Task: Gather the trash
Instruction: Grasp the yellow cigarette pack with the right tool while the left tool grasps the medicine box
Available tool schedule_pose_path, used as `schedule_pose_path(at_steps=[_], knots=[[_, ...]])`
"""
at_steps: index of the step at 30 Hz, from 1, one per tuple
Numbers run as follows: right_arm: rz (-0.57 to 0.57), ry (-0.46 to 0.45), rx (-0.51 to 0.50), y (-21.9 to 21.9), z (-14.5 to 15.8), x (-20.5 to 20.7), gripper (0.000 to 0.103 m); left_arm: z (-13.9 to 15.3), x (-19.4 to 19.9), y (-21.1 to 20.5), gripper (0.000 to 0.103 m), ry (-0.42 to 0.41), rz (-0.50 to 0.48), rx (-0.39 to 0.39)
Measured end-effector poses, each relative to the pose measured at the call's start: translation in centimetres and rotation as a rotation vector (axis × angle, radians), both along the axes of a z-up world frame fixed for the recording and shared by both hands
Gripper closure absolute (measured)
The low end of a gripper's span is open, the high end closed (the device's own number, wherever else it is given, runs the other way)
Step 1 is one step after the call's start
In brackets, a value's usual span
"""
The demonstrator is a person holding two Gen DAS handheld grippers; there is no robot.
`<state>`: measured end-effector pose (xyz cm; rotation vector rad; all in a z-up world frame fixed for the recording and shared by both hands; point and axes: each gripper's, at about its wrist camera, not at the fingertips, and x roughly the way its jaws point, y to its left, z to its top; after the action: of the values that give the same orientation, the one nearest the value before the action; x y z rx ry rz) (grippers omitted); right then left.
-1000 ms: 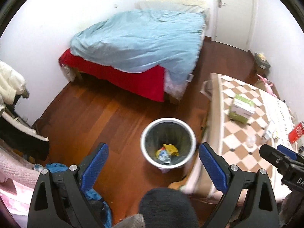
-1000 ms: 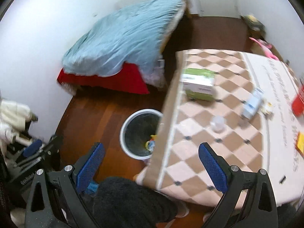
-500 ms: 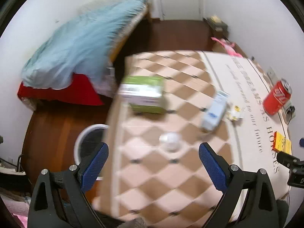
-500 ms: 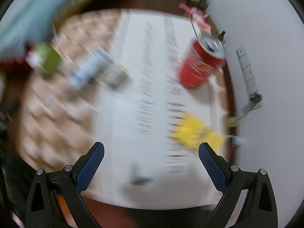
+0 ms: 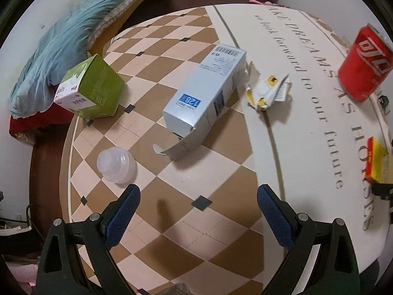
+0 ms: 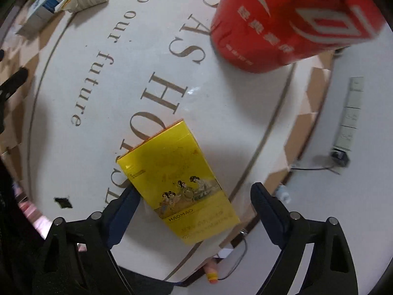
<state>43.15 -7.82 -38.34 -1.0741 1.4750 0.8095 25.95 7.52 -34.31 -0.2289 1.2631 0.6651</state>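
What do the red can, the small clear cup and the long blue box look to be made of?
Red can: likely metal, printed glossy wall. Clear cup: translucent plastic, the tablecloth pattern shows through. Blue box: thin card, a bent flap hangs open at its end.

This is a bedroom in a home. At the far left a bed [image 5: 73, 36] with a rumpled pale blue duvet and a red sheet under it stands on a dark reddish wooden floor [image 5: 46, 172], against plain white walls. Near it a table covered by a printed vinyl cloth [image 5: 196, 147], tan and cream diamonds beside a white panel with grey lettering, carries household clutter: a green and white tissue box [image 5: 91, 88], a grey-blue cardboard carton [image 5: 206, 91] lying open, a red drinks can [image 5: 363, 61] and a yellow cigarette pack [image 6: 179, 184]. On the right, a white power strip [image 6: 348, 115] lies along the wall.
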Motion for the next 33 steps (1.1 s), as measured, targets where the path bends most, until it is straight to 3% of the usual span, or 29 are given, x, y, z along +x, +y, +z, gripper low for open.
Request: schedule_pose_path(at_steps=[2,4,7,11,14,17,21,25,27,29,32,33], knots=[[-0.022,0.053,0.023,-0.3,0.0,0.7,0.022,0.1,0.1,0.2,0.006,0.003,-0.003,0.001],[-0.049,0.047,0.044,-0.5,0.3,1.2,0.031,0.5,0.1,0.2,0.006,-0.001,-0.011,0.008],[-0.204,0.099,0.117,-1.6,1.1,1.8,0.032,1.7,0.2,0.1,0.006,-0.028,-0.037,0.030],[-0.543,0.095,0.318,-3.3,3.5,2.3,0.032,3.9,0.3,1.0,0.006,-0.073,-0.059,0.046],[-0.701,0.061,0.430,-3.9,4.2,2.4,0.032,5.0,1.2,3.1,0.006,-0.092,-0.064,0.037],[-0.818,0.054,0.480,-4.0,3.7,1.8,0.032,4.7,2.9,4.8,0.006,-0.069,-0.115,0.031],[-0.797,0.014,0.434,-2.3,3.0,0.5,0.030,3.3,5.6,5.3,0.007,0.004,-0.254,-0.043],[-0.675,-0.109,0.402,-1.2,3.3,-1.1,0.022,1.8,7.4,4.8,0.009,0.071,-0.351,-0.028],[-0.620,-0.128,0.381,-0.7,3.2,-1.4,0.022,1.0,8.1,4.7,0.041,0.103,-0.370,-0.015],[-0.591,-0.133,0.361,-0.2,2.7,-1.6,0.022,0.4,8.5,4.8,0.062,0.122,-0.369,-0.033],[-0.570,-0.157,0.358,0.1,2.3,-1.9,0.027,0.4,8.5,5.1,0.065,0.103,-0.350,-0.040],[-0.564,-0.159,0.365,0.3,2.2,-2.2,0.039,0.5,8.3,5.1,0.065,0.094,-0.343,-0.045]])
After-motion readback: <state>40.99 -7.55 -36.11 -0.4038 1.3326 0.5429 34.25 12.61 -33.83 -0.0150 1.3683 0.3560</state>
